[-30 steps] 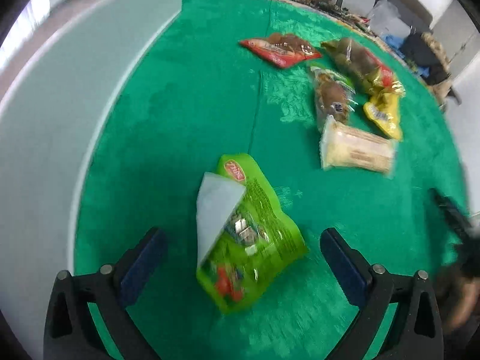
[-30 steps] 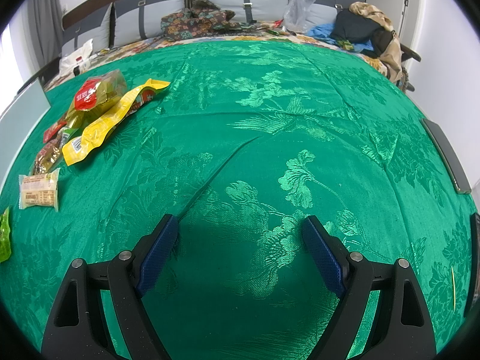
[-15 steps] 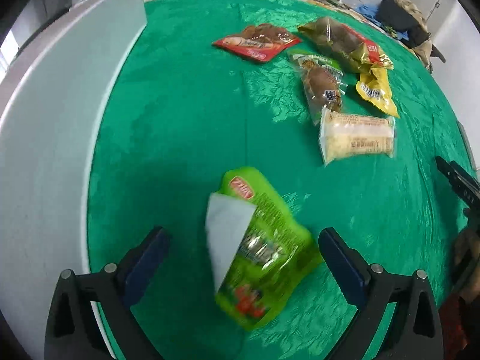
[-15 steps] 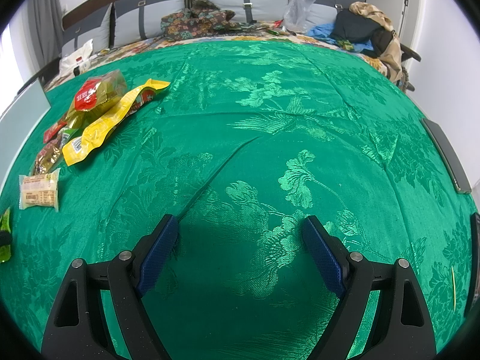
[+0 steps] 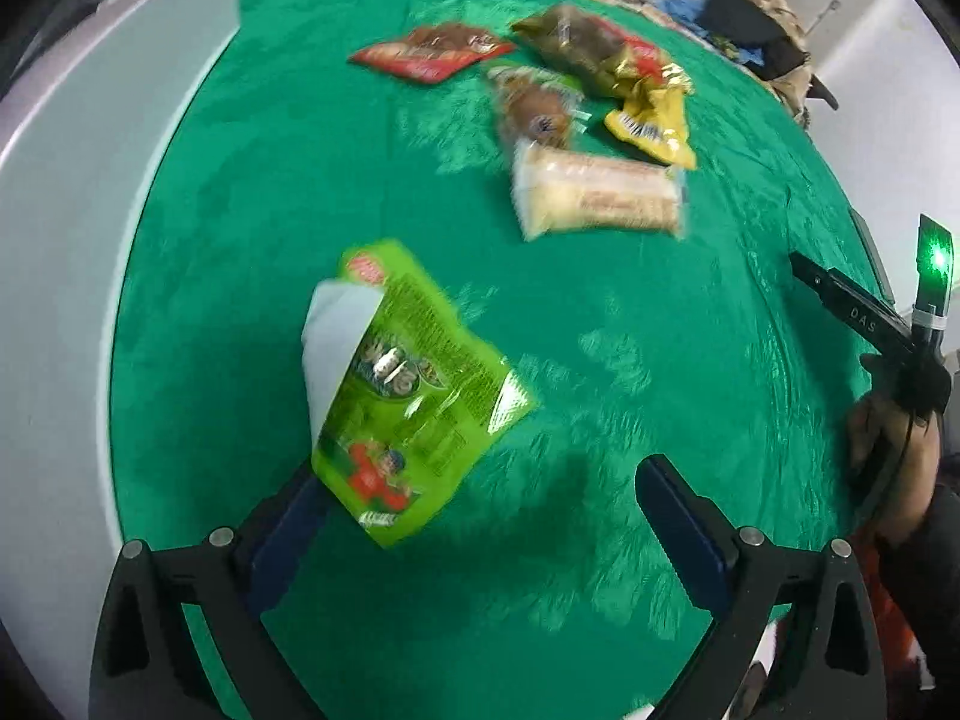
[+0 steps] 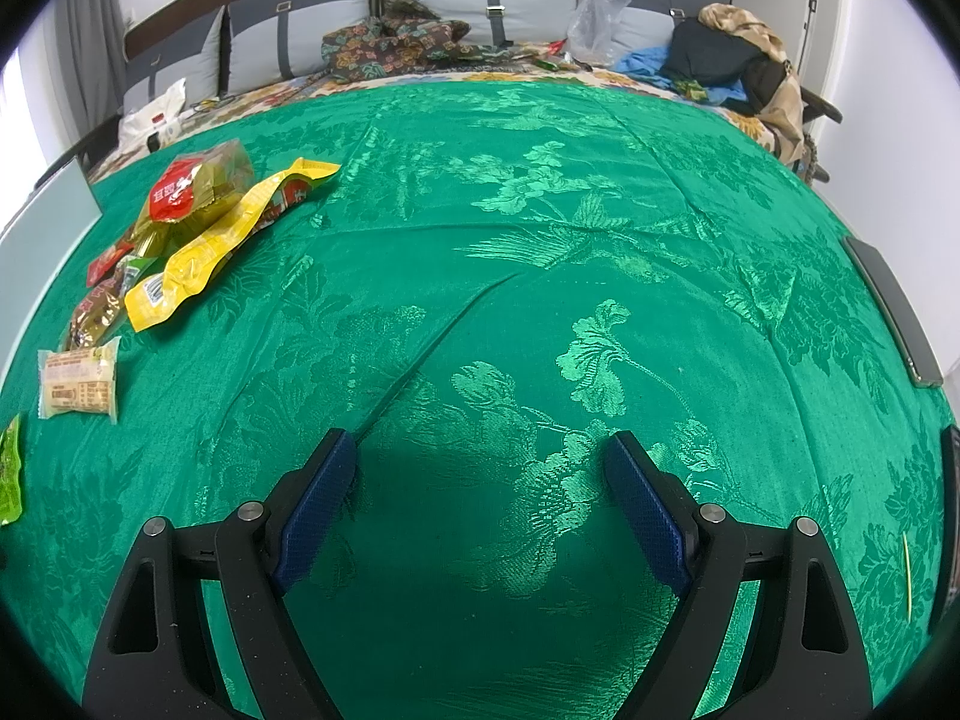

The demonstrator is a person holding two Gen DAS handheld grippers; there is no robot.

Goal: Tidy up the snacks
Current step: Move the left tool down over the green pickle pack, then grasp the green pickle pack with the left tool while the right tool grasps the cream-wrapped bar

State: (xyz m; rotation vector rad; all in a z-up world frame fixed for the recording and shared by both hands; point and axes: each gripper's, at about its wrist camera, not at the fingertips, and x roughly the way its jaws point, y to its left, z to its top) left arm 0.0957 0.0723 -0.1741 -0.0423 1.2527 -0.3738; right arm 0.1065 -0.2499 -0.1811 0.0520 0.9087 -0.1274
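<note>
"DAS" legible on black bar (image 5: 862,317); snack packet print unreadable.

1. The left claw (image 5: 480,516) stands wide open at the bottom of the frame, over a green cloth (image 5: 600,360).
2. A green bag (image 5: 414,396), blurred, lies at centre left, its lower end overlapping the claw's left finger (image 5: 282,534).
3. In the upper middle lie a pale pack (image 5: 600,195), a brown pack (image 5: 534,111), a yellow bag (image 5: 651,120), a gold bag (image 5: 576,48) and a red pack (image 5: 429,54).
4. A white panel (image 5: 72,210) fills the left edge.
5. At the right edge a hand (image 5: 888,426) grips a black tool (image 5: 852,306).
</note>
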